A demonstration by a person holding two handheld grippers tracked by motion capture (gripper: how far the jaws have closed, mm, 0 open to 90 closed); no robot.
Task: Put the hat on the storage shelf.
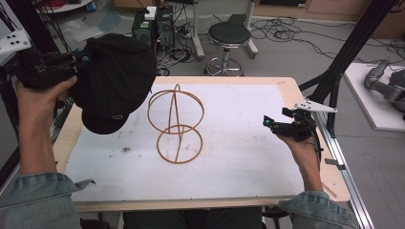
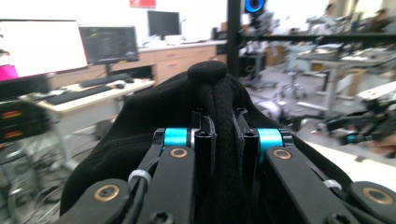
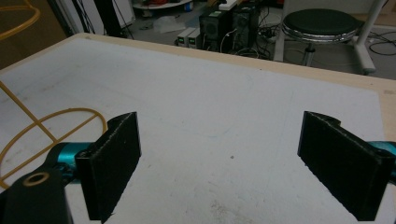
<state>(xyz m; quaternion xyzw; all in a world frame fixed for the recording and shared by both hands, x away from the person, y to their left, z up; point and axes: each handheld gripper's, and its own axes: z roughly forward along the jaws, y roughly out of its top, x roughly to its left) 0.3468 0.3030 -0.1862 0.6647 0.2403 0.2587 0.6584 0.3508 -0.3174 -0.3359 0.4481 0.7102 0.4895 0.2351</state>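
The left tool (image 1: pixel 81 61) is clamped on a fold of the black cap (image 1: pixel 112 81), holding it raised above the counter's (image 1: pixel 239 157) left edge. The right tool (image 1: pixel 268 123), jaws spread wide and empty, sits near the right edge. The wire stand (image 1: pixel 176 125) rests mid-counter.

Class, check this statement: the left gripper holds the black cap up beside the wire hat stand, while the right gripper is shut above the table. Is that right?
Not quite. The right gripper is open; the right gripper view shows its jaws wide apart above the table. The rest stands: the left gripper holds the black cap beside the wire hat stand.
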